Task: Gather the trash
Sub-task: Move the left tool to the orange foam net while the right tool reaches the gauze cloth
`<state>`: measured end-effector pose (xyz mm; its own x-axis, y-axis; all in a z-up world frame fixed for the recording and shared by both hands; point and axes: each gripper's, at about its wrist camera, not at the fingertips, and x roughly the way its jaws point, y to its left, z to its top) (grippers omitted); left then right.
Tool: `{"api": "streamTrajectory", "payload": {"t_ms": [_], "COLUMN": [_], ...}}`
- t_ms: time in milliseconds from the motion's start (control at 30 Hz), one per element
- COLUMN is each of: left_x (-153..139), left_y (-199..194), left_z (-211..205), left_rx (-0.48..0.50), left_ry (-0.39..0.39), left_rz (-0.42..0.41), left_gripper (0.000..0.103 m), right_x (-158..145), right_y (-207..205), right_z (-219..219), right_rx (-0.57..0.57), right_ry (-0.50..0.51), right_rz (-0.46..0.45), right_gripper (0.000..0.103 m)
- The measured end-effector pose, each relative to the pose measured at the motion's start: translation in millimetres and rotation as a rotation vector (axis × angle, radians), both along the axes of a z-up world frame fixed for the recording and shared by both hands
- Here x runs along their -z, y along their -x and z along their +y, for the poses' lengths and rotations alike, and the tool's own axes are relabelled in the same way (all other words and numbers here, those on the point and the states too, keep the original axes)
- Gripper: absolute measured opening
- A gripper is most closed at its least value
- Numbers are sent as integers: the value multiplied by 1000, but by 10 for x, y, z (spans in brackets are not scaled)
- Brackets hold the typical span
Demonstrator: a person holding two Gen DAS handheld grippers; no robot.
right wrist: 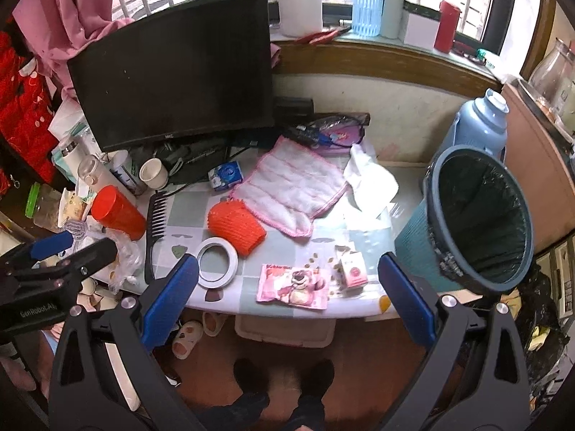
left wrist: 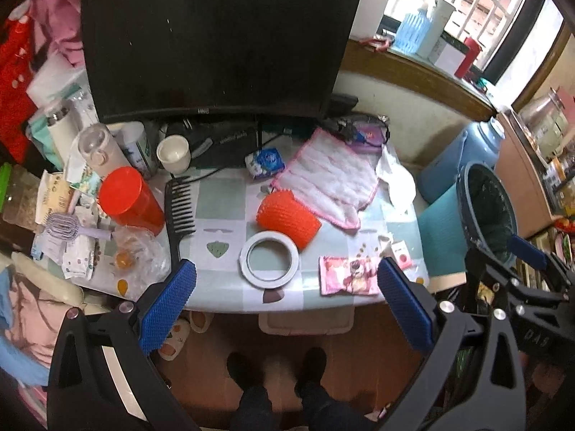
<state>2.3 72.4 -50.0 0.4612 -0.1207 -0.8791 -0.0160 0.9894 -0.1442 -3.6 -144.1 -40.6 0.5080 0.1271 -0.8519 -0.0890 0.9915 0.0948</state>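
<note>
Pink and crinkled, the empty snack wrapper [right wrist: 293, 287] lies flat at the table's [right wrist: 251, 296] front edge, with scattered seed shells [right wrist: 332, 271] and a small pink carton [right wrist: 354, 271] just beside it. The lined bin [right wrist: 481, 215] stands tilted at the right edge. Both the left gripper [left wrist: 285, 305] and right gripper [right wrist: 287, 298] hover spread wide, holding nothing. Collection looks not yet begun; next comes lowering onto the wrapper and pinching it.

Left wrist view: from above the near edge of the pale checked tabletop [left wrist: 222, 215], facing the curved black monitor [left wrist: 215, 43], close.
Right wrist view: same height, right of it, facing the monitor [right wrist: 172, 68].
Shared: tabletop [right wrist: 359, 244], monitor.
</note>
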Motion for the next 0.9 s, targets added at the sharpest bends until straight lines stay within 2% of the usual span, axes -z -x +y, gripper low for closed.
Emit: {"api": "streamTrajectory", "payload": {"t_ms": [200, 433, 833, 900], "left_x": [260, 592, 1232, 1370], "left_y": [-84, -386, -1178, -1307], "left_z": [198, 139, -190, -213], "left_rx": [64, 96, 32, 28], "left_ry": [21, 34, 49, 76], "left_rz": [40, 78, 118, 127], "left_gripper": [98, 98, 98, 98], "right_x": [158, 369, 1102, 1230], "right_y": [-86, -363, -1494, -1660], "right_z": [134, 103, -124, -145], "right_rx": [31, 20, -101, -118], "right_ry": [9, -20, -20, -23], "right_rz": [16, 20, 101, 114], "right_gripper": [99, 99, 99, 99]}}
